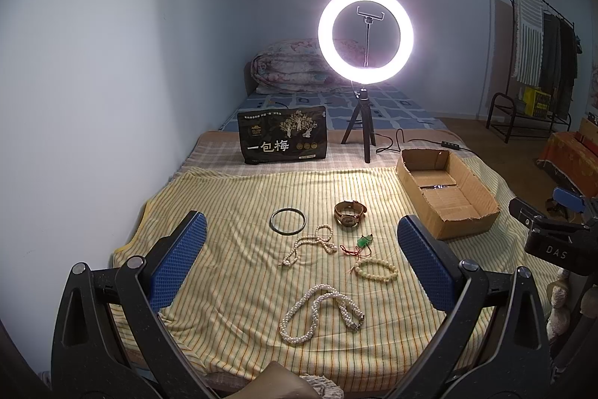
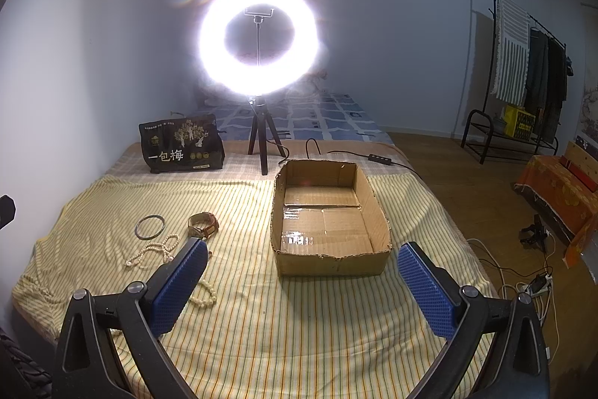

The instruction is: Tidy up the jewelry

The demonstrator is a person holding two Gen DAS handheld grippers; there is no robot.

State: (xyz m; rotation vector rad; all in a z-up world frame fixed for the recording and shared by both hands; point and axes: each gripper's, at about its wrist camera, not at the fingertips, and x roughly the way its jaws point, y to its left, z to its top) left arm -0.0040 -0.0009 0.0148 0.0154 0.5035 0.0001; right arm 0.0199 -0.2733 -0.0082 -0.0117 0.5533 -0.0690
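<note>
**Jewelry laid out on a bed, box empty, both grippers poised**

Left-wrist and right-wrist views of the starting layout. Six pieces lie apart from one another on the striped cloth (image 1: 231, 197) covering the bed: a dark bangle (image 1: 287, 220), a wristwatch (image 1: 349, 212) on a brown strap, a slim bead strand (image 1: 310, 245), a green pendant on red cord (image 1: 361, 243), a cream bead bracelet (image 1: 375, 270), and, nearest the camera, a thick pearl necklace (image 1: 321, 313). None overlaps another, a spacing that plausibly allows each to be picked singly.

The cardboard box (image 2: 368, 200) sits to the right of the pieces, open-topped and with nothing visible inside; it is judged to be the destination, so no piece has yet been sorted. A lit ring light (image 1: 365, 34) on a tripod stands behind the work area beside a dark snack bag (image 1: 282, 134), presumably to illuminate the small, pale beads.

The left gripper (image 1: 301, 242) hovers above the jewelry, jaws spread wide and holding nothing, the cluster framed between them. The right gripper (image 2: 302, 260) faces the box, jaws likewise wide apart and unladen. This division suggests that the left side serves the pieces and the right serves the box; the loose strands will likely drape and need lifting clear of their neighbours.
</note>
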